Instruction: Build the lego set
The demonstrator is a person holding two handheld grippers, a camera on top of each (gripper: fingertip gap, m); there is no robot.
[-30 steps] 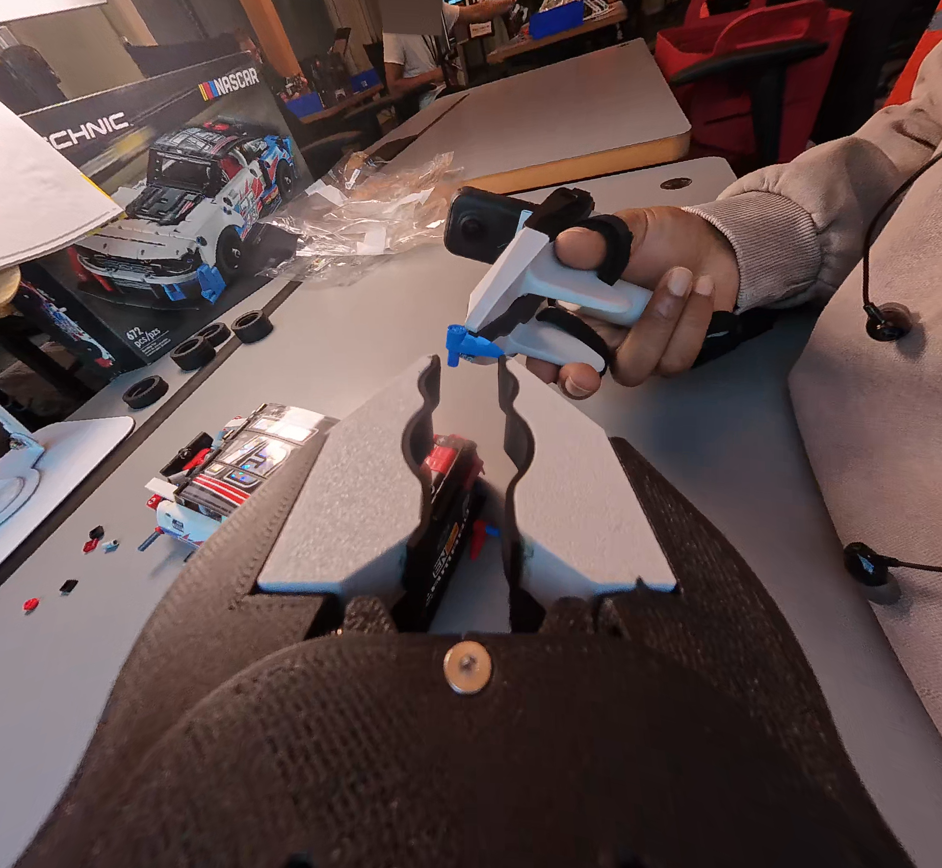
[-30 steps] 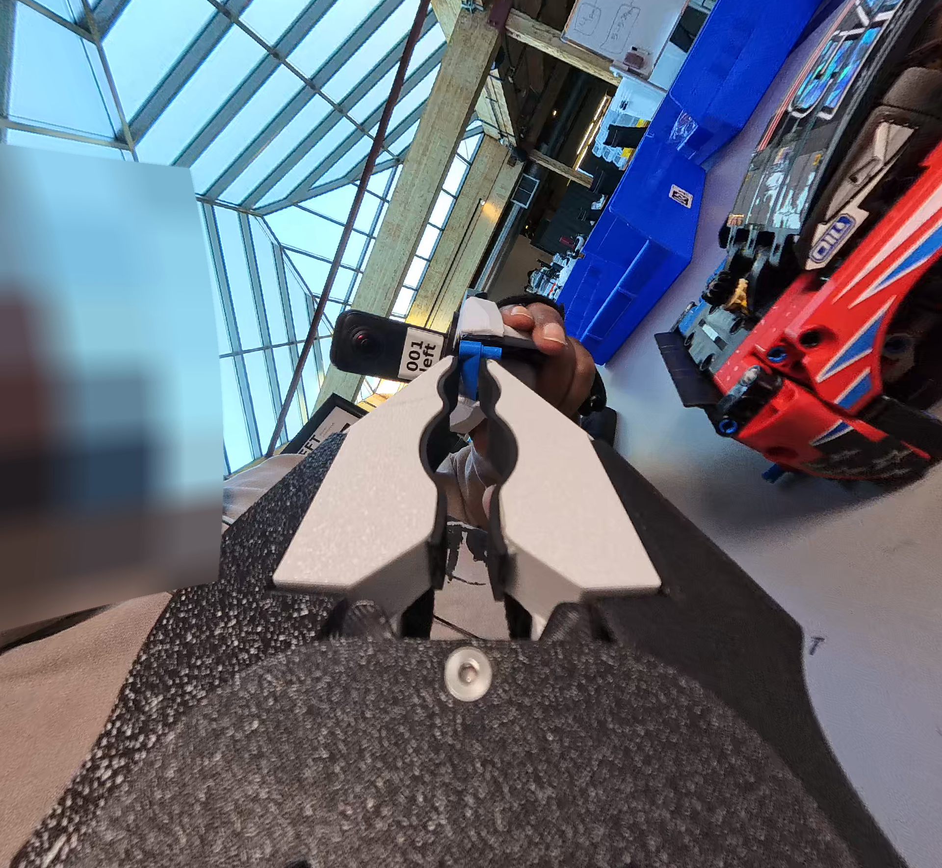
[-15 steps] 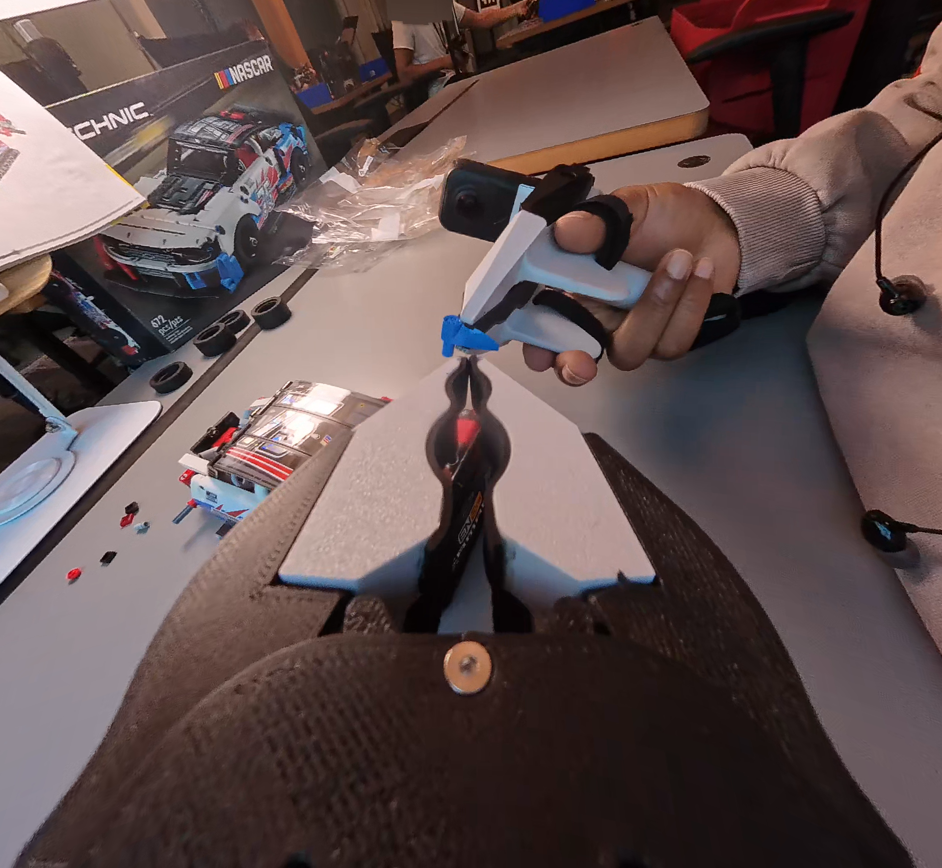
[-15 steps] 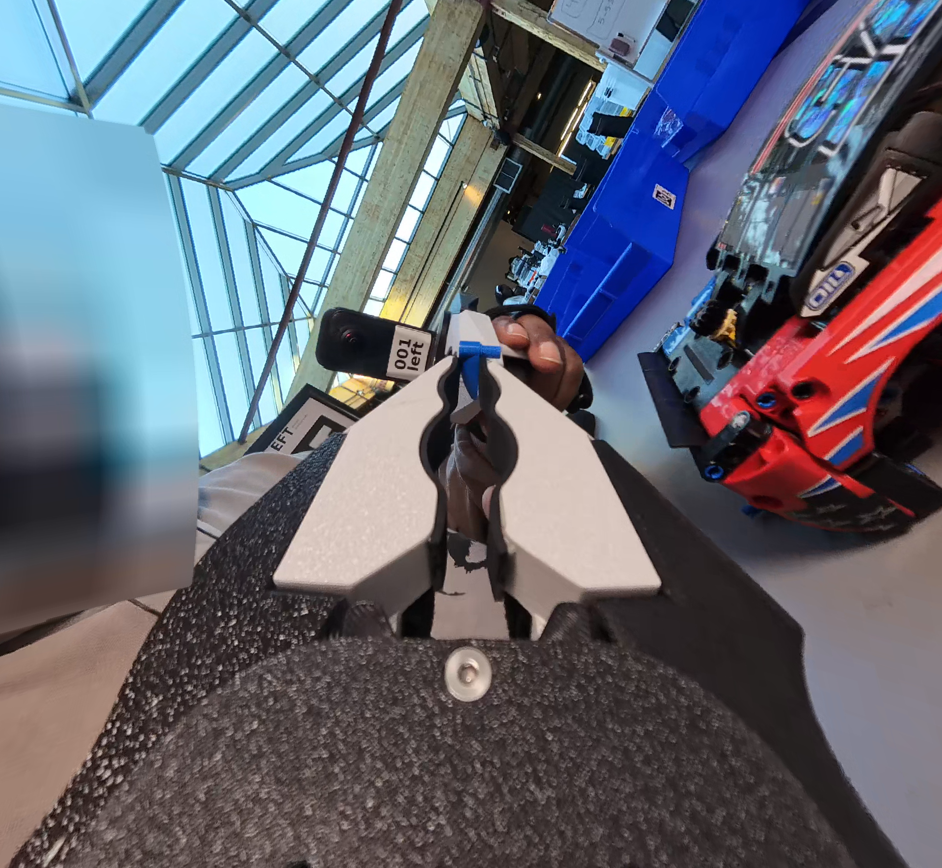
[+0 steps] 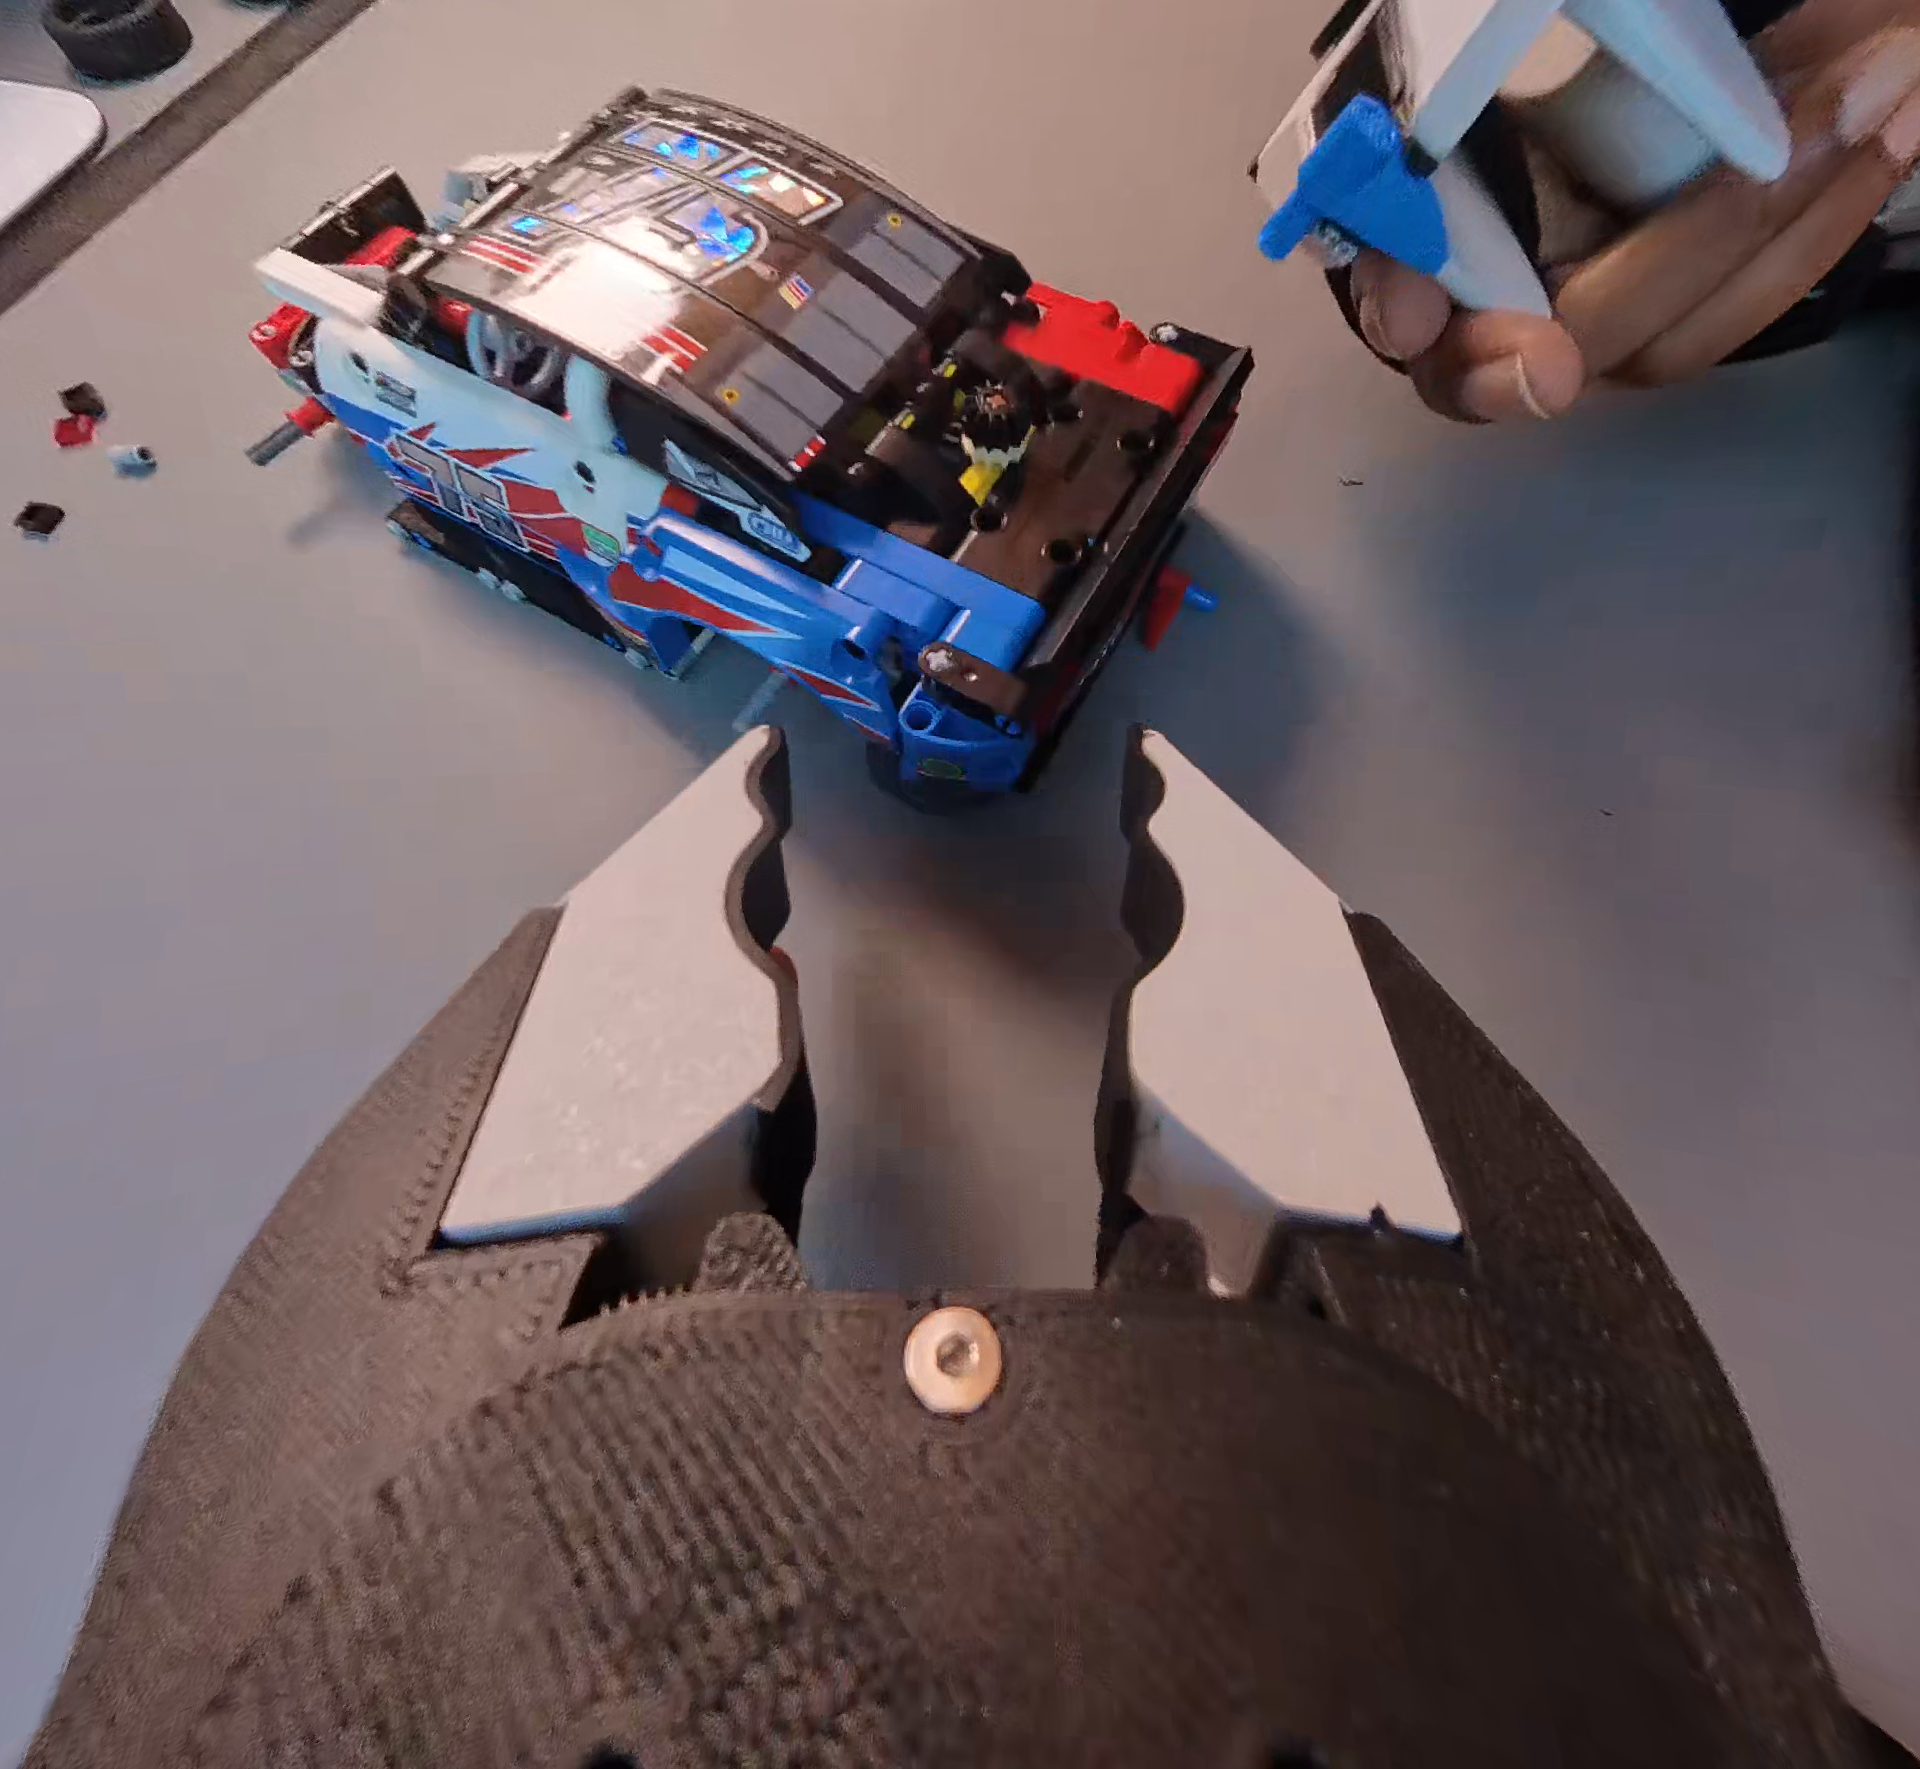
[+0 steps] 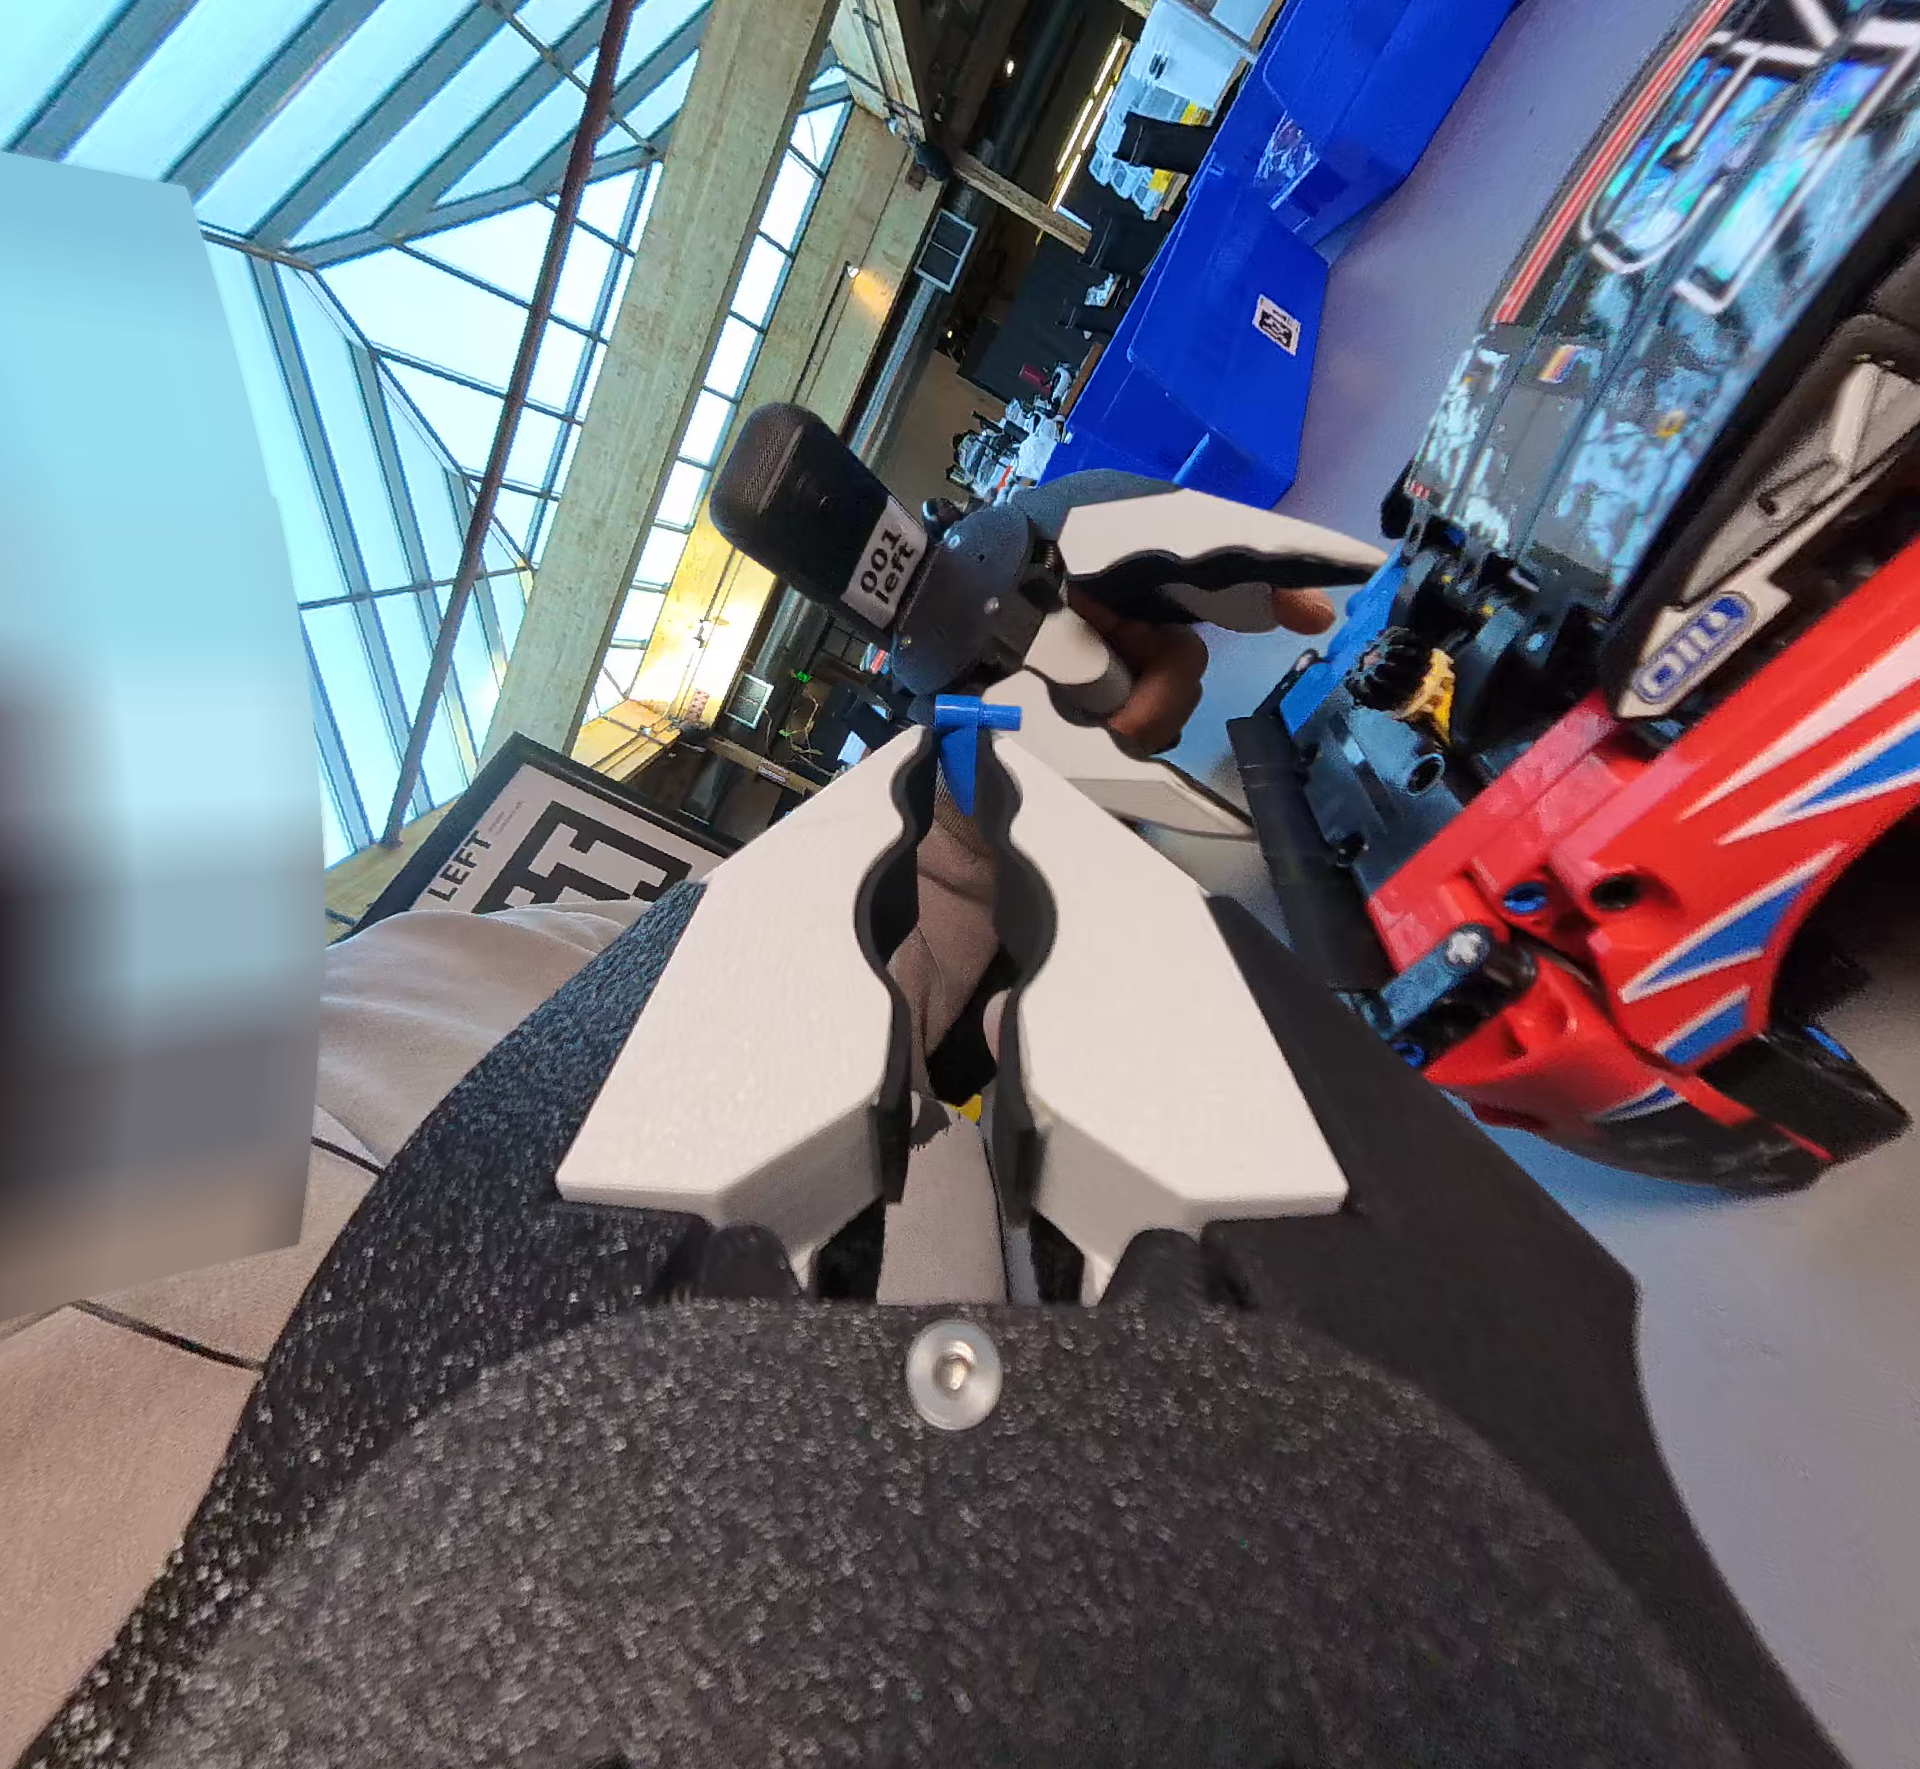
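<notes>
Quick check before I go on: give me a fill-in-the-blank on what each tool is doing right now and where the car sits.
1. The left tool is ____, with nothing between its fingers.
2. The right tool is shut on a small ____ piece.
3. The lego car rests on the grey ____.
4. Loose black ____ lie at the far left, beyond the car.

Missing words: open; blue; table; tyres

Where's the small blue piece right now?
The blue piece is pinched at the right gripper tips, held above the table, right of the lego car in the left wrist view.
</notes>
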